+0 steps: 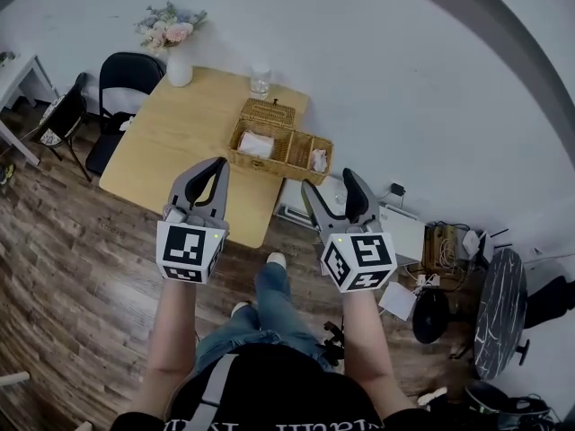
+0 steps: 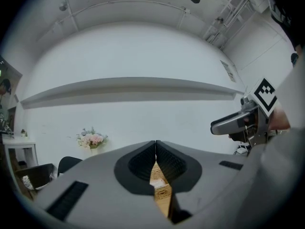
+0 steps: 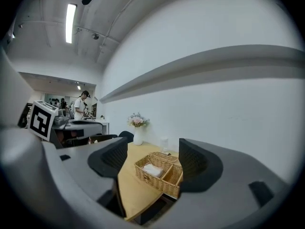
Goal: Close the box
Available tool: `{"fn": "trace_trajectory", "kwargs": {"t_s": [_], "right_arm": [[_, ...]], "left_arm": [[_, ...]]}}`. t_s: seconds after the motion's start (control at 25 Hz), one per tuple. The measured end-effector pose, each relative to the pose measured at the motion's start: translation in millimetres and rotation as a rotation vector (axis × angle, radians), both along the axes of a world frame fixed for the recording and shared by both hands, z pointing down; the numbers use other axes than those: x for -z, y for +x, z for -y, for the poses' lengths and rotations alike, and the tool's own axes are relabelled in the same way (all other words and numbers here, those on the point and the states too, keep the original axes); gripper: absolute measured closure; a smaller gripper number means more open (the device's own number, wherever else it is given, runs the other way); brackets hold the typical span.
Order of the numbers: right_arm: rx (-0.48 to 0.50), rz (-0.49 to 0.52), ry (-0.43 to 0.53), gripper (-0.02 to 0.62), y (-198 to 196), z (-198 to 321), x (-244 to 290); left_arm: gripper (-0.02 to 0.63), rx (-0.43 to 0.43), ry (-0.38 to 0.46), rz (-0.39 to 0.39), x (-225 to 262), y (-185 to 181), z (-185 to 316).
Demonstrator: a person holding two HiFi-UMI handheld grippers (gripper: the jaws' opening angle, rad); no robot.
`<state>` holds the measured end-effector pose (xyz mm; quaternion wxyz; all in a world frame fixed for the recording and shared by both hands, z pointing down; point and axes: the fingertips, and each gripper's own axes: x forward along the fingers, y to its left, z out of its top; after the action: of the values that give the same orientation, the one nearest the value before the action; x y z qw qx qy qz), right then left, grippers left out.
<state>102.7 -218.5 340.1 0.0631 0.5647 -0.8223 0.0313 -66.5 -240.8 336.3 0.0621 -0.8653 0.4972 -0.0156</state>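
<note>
A wicker box (image 1: 278,146) stands near the right edge of a wooden table (image 1: 180,151), its woven lid (image 1: 267,112) flipped open behind it. White cloths lie in its compartments. Both grippers hover in the air short of the table, away from the box. My left gripper (image 1: 218,164) is shut, its tips together and nothing held. My right gripper (image 1: 329,182) is open and empty. In the right gripper view the box (image 3: 159,173) shows between the spread jaws of my right gripper (image 3: 152,149). In the left gripper view only a sliver of the box (image 2: 159,182) shows below my left gripper's (image 2: 156,142) closed tips.
A white vase of flowers (image 1: 178,61) and a glass (image 1: 260,81) stand at the table's far edge. Black chairs (image 1: 126,88) sit to the left. White boxes and cables (image 1: 404,232) and a round dark table (image 1: 500,308) crowd the floor on the right. A person (image 3: 82,104) stands far off.
</note>
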Motion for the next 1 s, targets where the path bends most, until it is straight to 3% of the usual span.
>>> {"fn": "trace_trajectory", "kwargs": {"t_s": [0.32, 0.6, 0.72, 1.0], "right_arm": [[0.057, 0.044, -0.095, 0.261, 10, 68, -20], [0.106, 0.052, -0.13, 0.261, 36, 148, -30], [0.148, 0.085, -0.209, 0.261, 48, 184, -44], [0.302, 0.05, -0.459, 0.262, 53, 266, -104]], "left_arm": [[0.594, 0.077, -0.031, 0.017, -11, -2, 50], [0.594, 0.12, -0.04, 0.044, -12, 17, 111], [0.594, 0.141, -0.046, 0.06, -15, 26, 133], [0.594, 0.215, -0.082, 0.1, -24, 30, 175]]}}
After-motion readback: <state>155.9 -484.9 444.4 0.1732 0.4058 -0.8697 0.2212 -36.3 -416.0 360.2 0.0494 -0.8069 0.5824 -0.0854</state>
